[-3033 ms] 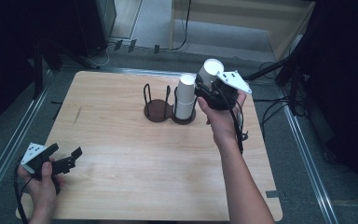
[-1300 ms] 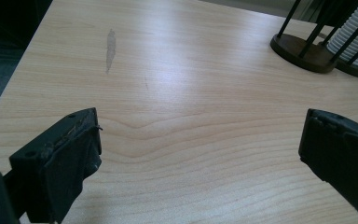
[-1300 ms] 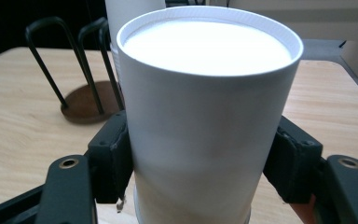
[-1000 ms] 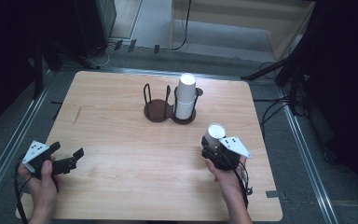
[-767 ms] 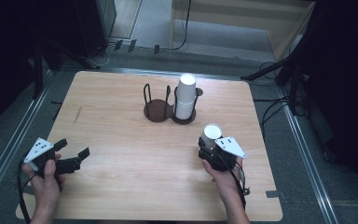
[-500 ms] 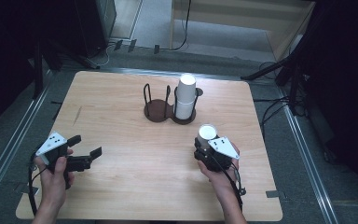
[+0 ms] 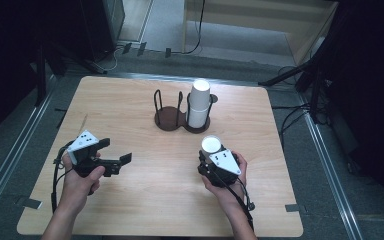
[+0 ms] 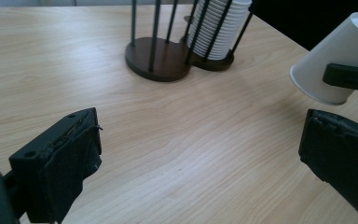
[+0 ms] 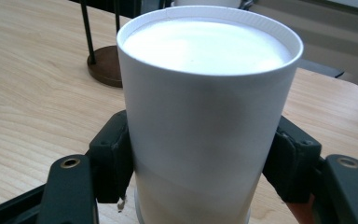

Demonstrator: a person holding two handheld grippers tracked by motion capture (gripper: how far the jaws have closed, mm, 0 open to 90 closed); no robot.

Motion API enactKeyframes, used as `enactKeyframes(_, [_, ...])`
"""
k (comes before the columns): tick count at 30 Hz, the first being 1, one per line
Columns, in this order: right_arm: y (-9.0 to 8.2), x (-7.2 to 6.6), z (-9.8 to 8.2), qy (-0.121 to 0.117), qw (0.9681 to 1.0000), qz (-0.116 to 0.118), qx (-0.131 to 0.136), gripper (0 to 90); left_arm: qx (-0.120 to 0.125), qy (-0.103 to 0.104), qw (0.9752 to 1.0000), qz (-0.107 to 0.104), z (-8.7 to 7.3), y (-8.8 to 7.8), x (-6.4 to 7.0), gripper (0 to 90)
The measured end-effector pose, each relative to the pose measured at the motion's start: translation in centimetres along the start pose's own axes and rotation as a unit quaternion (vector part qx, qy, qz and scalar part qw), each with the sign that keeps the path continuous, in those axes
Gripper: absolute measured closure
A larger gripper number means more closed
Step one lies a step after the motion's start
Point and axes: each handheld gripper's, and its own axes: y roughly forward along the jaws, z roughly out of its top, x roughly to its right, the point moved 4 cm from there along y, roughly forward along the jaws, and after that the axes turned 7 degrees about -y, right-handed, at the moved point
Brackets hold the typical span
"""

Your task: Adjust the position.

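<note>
Right gripper (image 7: 211, 159) grips one inverted white paper cup (image 9: 207, 116) above the bench (image 7: 145, 200), clear of the cup stack (image 7: 198, 104) in its holder (image 7: 170, 120). Left gripper (image 7: 119, 161) jaws spread, empty. Placement apparently remains.

Table (image 7: 130, 210): light wood, rounded corners.
Cup holder (image 7: 171, 120): beyond both grippers (dark, two-bay), stack of white cups (image 7: 198, 102) in one bay.

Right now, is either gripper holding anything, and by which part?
The right gripper clamps a white paper cup by its side wall, jaws on opposite sides. The left gripper holds nothing.
</note>
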Motion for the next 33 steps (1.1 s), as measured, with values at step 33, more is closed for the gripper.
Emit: enactKeyframes(33, [-0.1,-8.2,-1.2,-0.266,0.9623,-0.049,0.03,33.4,-0.075,0.081,0.9932,-0.037,-2.1,4.5,6.9,10.2])
